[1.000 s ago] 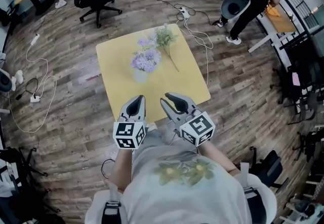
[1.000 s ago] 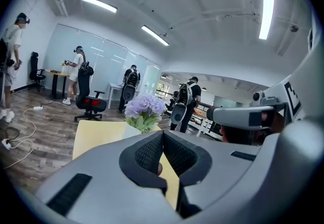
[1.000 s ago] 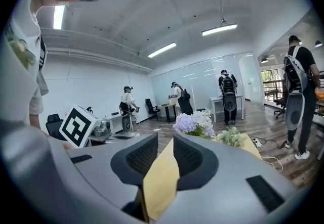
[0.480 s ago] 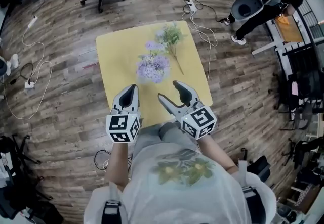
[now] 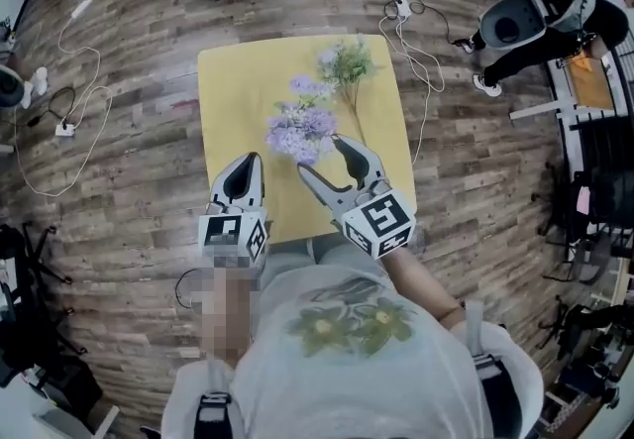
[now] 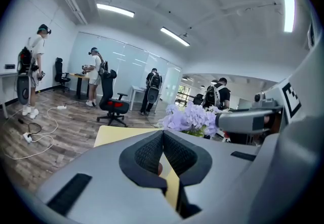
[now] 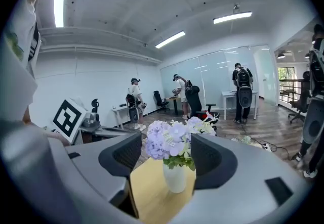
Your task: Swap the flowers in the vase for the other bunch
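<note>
Just changed: the jaws of my right gripper (image 5: 322,158) have just been opening and now stand spread wide. Nothing is between the pads; the white vase (image 7: 176,177) only shows through the gap, farther ahead.
Also changed: both grippers have come forward toward the vase over the last second.
What that means: I judge this is the approach to pull out the purple flowers (image 5: 300,130). The swap itself has not begun.
Task things: the purple flowers sit in the vase on the yellow table (image 5: 233,80); the other bunch (image 5: 347,60) lies flat just beyond the vase.
Right hand pose: just short of the vase on its near side, tipped slightly down, aimed at the blooms.
Left hand pose: my left gripper (image 5: 246,169) is left of the vase and nearer me, jaws pressed together, empty.
</note>
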`<state>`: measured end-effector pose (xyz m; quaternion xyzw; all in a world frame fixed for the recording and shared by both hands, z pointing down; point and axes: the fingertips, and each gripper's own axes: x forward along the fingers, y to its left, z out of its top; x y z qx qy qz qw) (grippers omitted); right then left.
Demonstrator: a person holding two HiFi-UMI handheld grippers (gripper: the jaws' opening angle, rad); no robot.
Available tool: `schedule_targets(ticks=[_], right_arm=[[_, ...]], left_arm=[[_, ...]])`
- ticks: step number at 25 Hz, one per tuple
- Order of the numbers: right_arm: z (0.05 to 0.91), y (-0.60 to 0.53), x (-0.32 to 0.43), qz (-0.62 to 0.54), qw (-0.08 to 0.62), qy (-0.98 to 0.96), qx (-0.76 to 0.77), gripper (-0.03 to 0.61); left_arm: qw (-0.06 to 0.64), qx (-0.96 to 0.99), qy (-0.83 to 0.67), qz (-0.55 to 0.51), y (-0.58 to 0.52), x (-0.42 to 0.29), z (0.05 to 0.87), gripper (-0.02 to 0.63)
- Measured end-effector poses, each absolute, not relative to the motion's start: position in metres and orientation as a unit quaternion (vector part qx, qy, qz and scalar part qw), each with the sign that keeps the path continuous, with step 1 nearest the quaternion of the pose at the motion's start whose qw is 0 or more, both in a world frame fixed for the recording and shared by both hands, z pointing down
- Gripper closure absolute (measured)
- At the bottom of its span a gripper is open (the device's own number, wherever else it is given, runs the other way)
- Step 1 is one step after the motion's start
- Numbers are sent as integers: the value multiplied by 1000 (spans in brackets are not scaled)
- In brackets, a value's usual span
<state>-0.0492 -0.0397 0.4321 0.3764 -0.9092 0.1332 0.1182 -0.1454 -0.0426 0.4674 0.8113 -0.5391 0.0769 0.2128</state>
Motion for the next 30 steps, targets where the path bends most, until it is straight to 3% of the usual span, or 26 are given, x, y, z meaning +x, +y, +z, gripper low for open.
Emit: schedule_targets(ticks=[12,13,15,22,30], right_arm=[[458,-59,-62,100,169,-926,322,308],[457,-61,-62,95,163,-928,321,319],[454,-60,-61,83,152,-932,317,469],[447,-55,-51,79,132,-948,280,515],[432,-57,-47,34,123,-957,260,522]], left_arm=[[208,774,-592,90,-17,-128,448,595],[210,770,-596,92,-14,-129,450,595],[216,762,-603,92,-8,-131,453,595],[223,759,-606,88,-10,-118,456,595],[221,762,-602,92,-13,-104,462,595]])
